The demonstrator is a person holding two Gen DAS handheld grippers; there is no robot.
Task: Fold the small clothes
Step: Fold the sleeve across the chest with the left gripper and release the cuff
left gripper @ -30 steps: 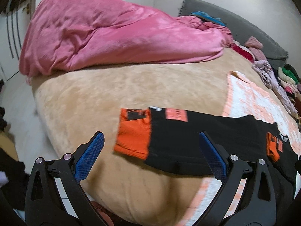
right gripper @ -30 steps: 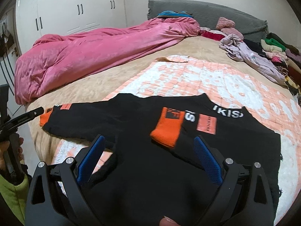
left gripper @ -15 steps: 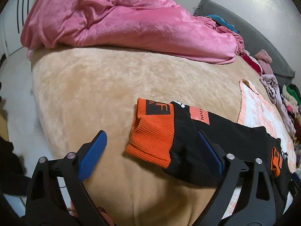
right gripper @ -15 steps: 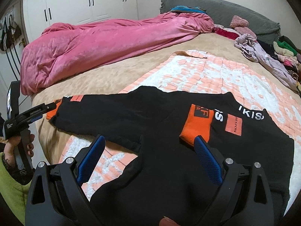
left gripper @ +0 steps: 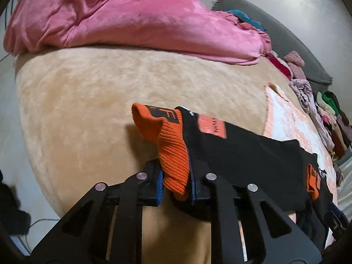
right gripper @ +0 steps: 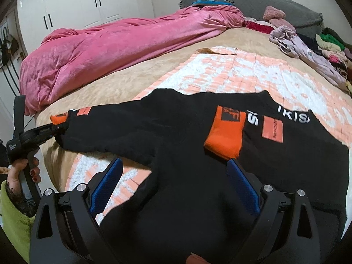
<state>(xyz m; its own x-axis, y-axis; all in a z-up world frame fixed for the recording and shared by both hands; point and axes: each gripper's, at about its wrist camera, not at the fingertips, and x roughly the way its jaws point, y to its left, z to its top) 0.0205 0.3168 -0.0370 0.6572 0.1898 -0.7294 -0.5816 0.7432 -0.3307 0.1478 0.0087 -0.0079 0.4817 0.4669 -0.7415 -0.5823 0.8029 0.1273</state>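
On the bed point(right gripper: 123, 83), near its front corner, lies one black sweatshirt point(right gripper: 180, 136), spread flat with its body over a peach-and-white quilt point(right gripper: 253, 72) and one sleeve stretched out sideways onto the tan plush cover. It has two orange ribbed cuffs: one cuff point(left gripper: 173, 151) sits at the end of the stretched sleeve, the other cuff point(right gripper: 226, 132) lies folded across the chest beside white lettering and a peach patch. Two grippers are in play. The left gripper point(left gripper: 176, 182) has just been closing and its blue pads now pinch the orange cuff of the outstretched sleeve, lifting its edge a little off the cover; in the right wrist view a hand point(right gripper: 24, 171) with dark red nails and a green sleeve holds this tool at the bed's left edge. The right gripper point(right gripper: 176, 180) hangs over the lower body of the sweatshirt with its jaws spread wide and nothing pressed between the pads. One pink duvet point(right gripper: 123, 44) is heaped along the far side, one pile of loose clothes point(right gripper: 308, 44) lines the right side below a grey headboard point(right gripper: 264, 2), and white wardrobe doors point(right gripper: 88, 4) stand behind. Between the sleeve and the duvet the tan cover is bare, while the sleeve end lies close to the bed's rounded edge, with floor beyond.
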